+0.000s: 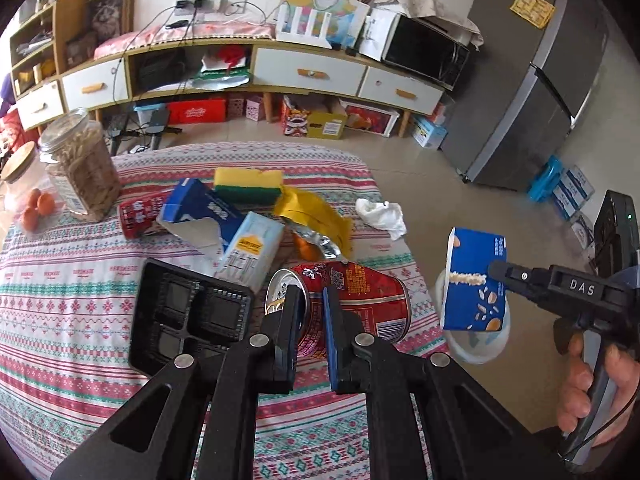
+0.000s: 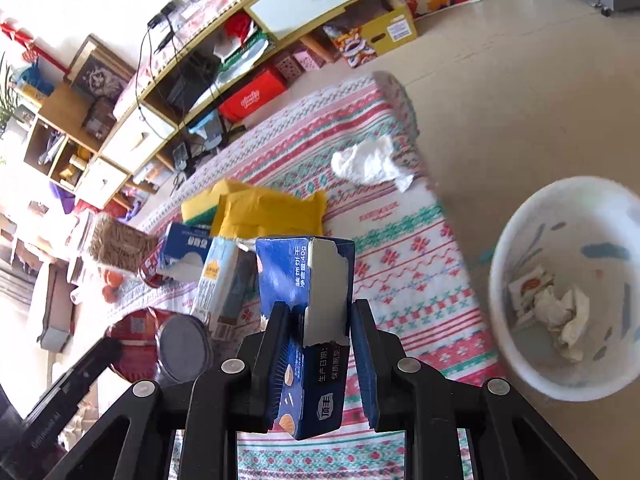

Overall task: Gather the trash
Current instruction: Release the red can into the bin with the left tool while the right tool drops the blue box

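Observation:
My right gripper (image 2: 320, 316) is shut on a blue biscuit box (image 2: 304, 300), held in the air beside the table's right edge; the box also shows in the left wrist view (image 1: 474, 280), above a white bin (image 1: 484, 348). The white bin (image 2: 520, 240) stands on the floor to the right and holds crumpled paper and a wrapper. My left gripper (image 1: 312, 300) has its fingers around a red can (image 1: 352, 304) lying on its side on the patterned tablecloth (image 1: 80, 280). A crumpled white tissue (image 1: 380, 216) lies near the table's right edge.
On the table lie a black plastic tray (image 1: 188, 316), a light blue carton (image 1: 252, 252), a torn blue box (image 1: 200, 208), a second red can (image 1: 138, 216), a yellow wrapper (image 1: 316, 212), a yellow-green sponge (image 1: 248, 186), a jar (image 1: 84, 168) and oranges (image 1: 38, 208).

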